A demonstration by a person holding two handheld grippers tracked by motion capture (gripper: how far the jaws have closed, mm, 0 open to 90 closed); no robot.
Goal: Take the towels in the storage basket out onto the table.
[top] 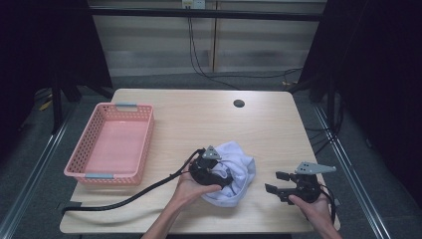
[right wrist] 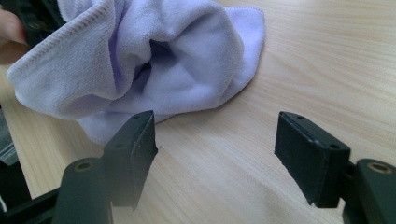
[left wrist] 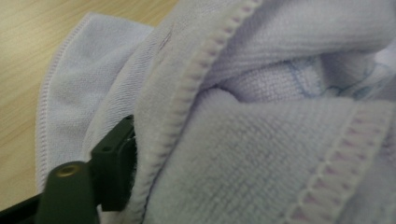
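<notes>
We see the lavender cloth (top: 234,174) bunched on the surface (top: 199,119), right of the pink basket (top: 112,144). Left gripper (top: 219,174) is buried in its folds, jaws apart. Right gripper (right wrist: 219,154) stands wide, empty, just beside the cloth.

Left gripper (top: 219,172) sits low at table level, held in the person's left hand (top: 191,189), forearm coming in from the bottom edge, angled up and right. Its jaws stand apart; in the left gripper view one jaw shows at lower left, the other is hidden. Right gripper (top: 276,181) is held in the right hand (top: 313,204) at the bottom right, pointing left, both jaws wide apart with nothing between them.
</notes>
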